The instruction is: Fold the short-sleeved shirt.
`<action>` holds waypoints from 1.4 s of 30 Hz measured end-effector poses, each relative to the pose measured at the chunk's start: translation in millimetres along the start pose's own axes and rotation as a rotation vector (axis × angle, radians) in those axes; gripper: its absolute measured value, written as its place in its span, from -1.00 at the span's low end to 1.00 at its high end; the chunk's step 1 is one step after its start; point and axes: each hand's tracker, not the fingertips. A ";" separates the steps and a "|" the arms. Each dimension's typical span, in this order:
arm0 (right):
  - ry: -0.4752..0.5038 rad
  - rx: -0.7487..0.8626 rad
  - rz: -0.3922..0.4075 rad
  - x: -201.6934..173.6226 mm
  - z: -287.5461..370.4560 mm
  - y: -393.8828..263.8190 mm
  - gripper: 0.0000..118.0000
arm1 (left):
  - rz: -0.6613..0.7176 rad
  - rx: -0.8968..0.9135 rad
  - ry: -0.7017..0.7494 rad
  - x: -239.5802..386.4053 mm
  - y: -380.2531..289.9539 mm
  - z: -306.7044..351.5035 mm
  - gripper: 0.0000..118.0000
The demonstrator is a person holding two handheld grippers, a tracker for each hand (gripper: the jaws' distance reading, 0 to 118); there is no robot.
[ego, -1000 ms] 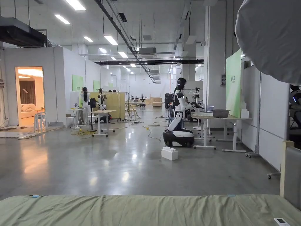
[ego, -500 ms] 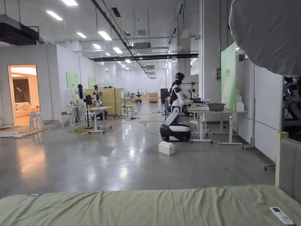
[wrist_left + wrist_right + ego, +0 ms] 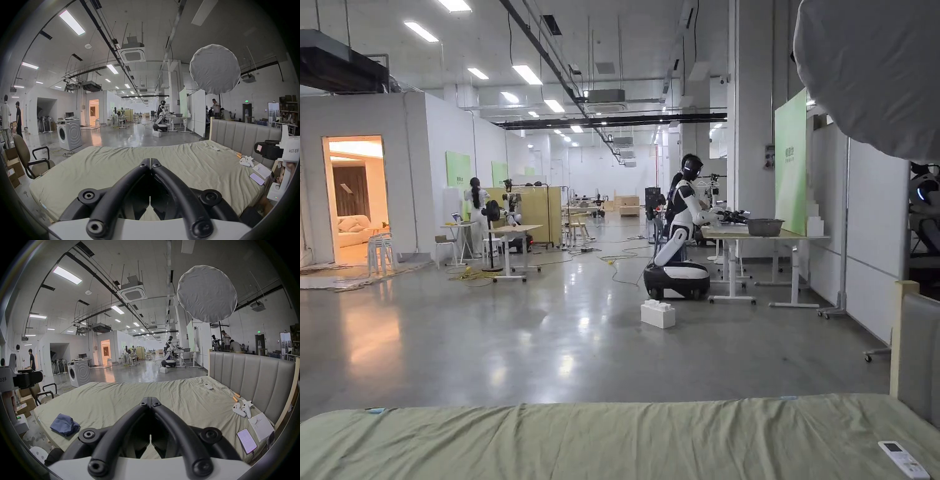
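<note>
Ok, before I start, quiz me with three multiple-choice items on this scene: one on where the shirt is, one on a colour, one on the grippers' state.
1. Where does the crumpled blue short-sleeved shirt lie?
A. on the bed's left edge, by the near corner
B. against the grey padded headboard
C. on the floor

2. What colour is the wrinkled bed sheet?
A. white
B. pale green
C. dark blue

3. How do the left gripper and right gripper stand?
A. both open
B. one clamped on the shirt
C. both with jaws together, empty

Answers: 1 A, the right gripper view shows it bunched there on the sheet. 2 B, the sheet reads pale green in all views. 3 C, each pair of black jaws meets at the tips above bare sheet.
</note>
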 end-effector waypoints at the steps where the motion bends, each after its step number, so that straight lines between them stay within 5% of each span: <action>1: 0.002 0.000 0.000 0.1 0.0 0.0 -0.99 | -0.004 -0.001 -0.001 0.2 0.2 -0.4 -1.00; 17: 0.017 -0.015 -0.005 -6.3 -2.4 -1.4 -0.96 | -0.024 -0.004 -0.009 0.4 -0.8 1.2 -0.94; 18: 0.016 -0.016 0.000 -6.9 -2.2 -1.3 -0.85 | -0.027 -0.001 -0.007 0.2 -0.4 1.5 -0.79; 22: 0.018 -0.013 -0.022 -5.6 -2.2 -0.9 0.41 | -0.030 0.002 -0.002 -0.3 0.0 2.1 0.41; 27: 0.008 0.007 -0.034 -3.8 -1.2 -0.4 0.92 | -0.003 0.020 0.005 -2.0 -1.2 3.8 0.95; 42: -0.023 0.007 0.021 -10.4 0.2 0.5 1.00 | 0.021 0.040 0.031 -7.6 -5.5 8.1 1.00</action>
